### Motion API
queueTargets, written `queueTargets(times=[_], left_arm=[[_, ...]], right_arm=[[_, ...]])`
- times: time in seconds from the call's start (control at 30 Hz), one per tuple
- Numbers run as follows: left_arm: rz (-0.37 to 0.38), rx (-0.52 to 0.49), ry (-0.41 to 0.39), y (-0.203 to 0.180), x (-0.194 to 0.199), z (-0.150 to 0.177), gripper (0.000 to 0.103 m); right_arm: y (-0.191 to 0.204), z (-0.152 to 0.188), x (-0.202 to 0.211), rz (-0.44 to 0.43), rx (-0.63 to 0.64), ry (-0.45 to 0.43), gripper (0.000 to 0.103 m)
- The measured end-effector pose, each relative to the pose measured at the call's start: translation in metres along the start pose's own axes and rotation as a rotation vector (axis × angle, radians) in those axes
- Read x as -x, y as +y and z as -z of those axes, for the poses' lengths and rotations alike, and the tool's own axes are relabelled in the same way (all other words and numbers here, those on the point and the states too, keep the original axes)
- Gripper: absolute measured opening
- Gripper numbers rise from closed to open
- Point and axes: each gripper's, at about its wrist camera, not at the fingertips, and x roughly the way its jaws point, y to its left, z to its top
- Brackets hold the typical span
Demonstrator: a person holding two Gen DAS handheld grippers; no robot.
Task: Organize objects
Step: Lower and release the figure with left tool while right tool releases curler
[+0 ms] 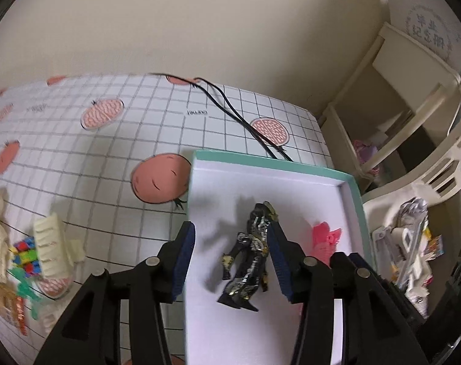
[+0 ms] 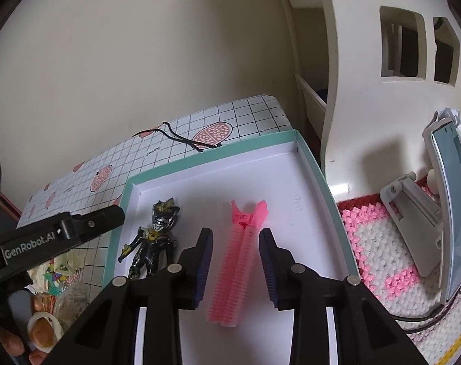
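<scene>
A white box with a teal rim lies on the checked tablecloth. In it lie a black and silver toy figure and a pink comb hair clip. My left gripper is open just above the box, with the figure between its fingers, close against the right one. It also shows from the side as the left gripper. My right gripper is open, its fingers on either side of the pink clip. In the left wrist view a finger hides part of the clip.
Left of the box lie a cream hair clip, small coloured bricks and other bits. A black cable runs behind the box. To the right are a cream shelf unit, a phone on a stand and a crochet mat.
</scene>
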Motion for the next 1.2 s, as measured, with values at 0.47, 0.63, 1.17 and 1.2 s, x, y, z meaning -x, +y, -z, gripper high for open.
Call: queueTargets(times=[0.47,0.63,1.17,1.2], left_arm=[[-0.088,0.044,0.011,0.021,0.000,0.008,0.074],[-0.111,0.060,-0.013,0.031,0.005,0.009,0.079],[-0.176,0.097,-0.068,0.053,0.011,0.015,0.102],[-0.174,0.098,-0.070,0.054,0.012,0.015,0.102]], right_arm=[[0.006,0.001,-0.006,0.016,0.016,0.031,0.074],[0.008,0.003,-0.008,0.022,0.028,0.040,0.089],[0.009,0.006,-0.010,0.048,0.059,0.050,0.103],[0.009,0.006,-0.010,0.048,0.060,0.050,0.103]])
